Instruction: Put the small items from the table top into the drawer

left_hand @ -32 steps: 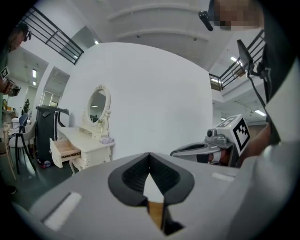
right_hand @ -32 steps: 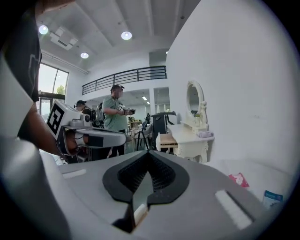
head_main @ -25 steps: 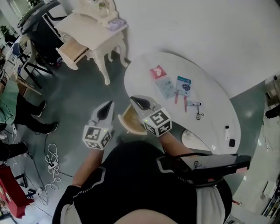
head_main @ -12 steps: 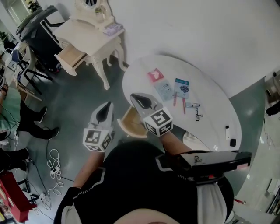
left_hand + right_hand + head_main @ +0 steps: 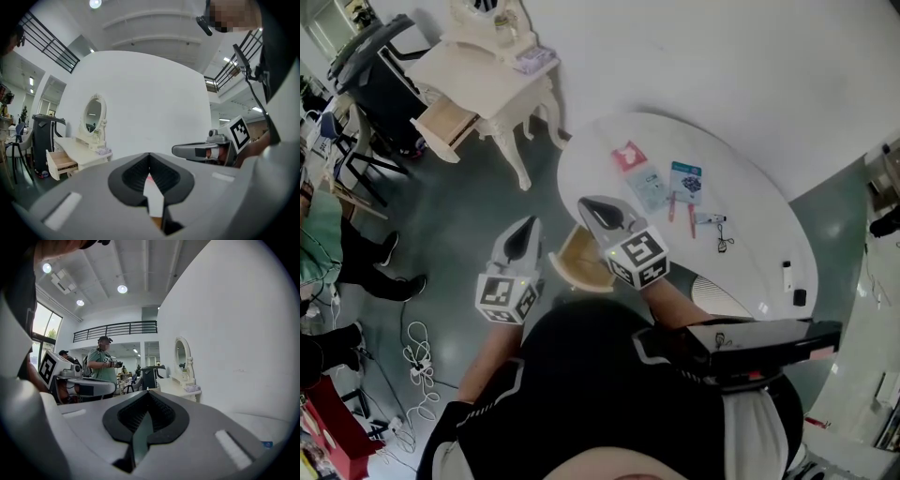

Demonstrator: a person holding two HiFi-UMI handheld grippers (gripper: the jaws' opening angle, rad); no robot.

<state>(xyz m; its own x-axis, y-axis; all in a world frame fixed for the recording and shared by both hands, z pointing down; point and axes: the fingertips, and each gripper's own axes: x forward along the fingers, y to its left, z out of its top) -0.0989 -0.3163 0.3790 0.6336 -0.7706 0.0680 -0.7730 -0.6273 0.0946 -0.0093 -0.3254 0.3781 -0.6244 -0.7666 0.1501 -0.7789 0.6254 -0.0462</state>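
Head view: a white oval desk (image 5: 750, 216) carries the small items, all lying on its top. They are a red packet (image 5: 628, 155), a pale blue packet (image 5: 652, 187), a blue card (image 5: 686, 181), two red pens (image 5: 672, 208) and a small black item (image 5: 724, 246) just beside them. Well apart, near the desk's right end, lie a white stick (image 5: 787, 277) and a black block (image 5: 799, 297). The drawer (image 5: 574, 264) stands pulled out at the desk's left edge, wooden inside. No item can be made out in the part that shows.

The left hand-held gripper (image 5: 525, 234) hangs over the floor just left of the drawer. The right hand-held gripper (image 5: 598, 212) hangs over the drawer's inner end at the desk rim and covers part of it. Both point away from the person, side by side, at about the same height.

Jaw state is settled only by the gripper views. In the left gripper view, the left hand-held gripper (image 5: 149, 155) is pressed together at the tips, with nothing between. In the right gripper view, the right hand-held gripper (image 5: 148, 393) is likewise pressed together and empty.

The gripper views alone show the room at eye level. The left one shows a dressing table (image 5: 82, 152) with an oval mirror (image 5: 93, 115) against the white wall. The right one shows a person in a green shirt (image 5: 104, 369) standing beyond, and a corner of the blue card at the lower right
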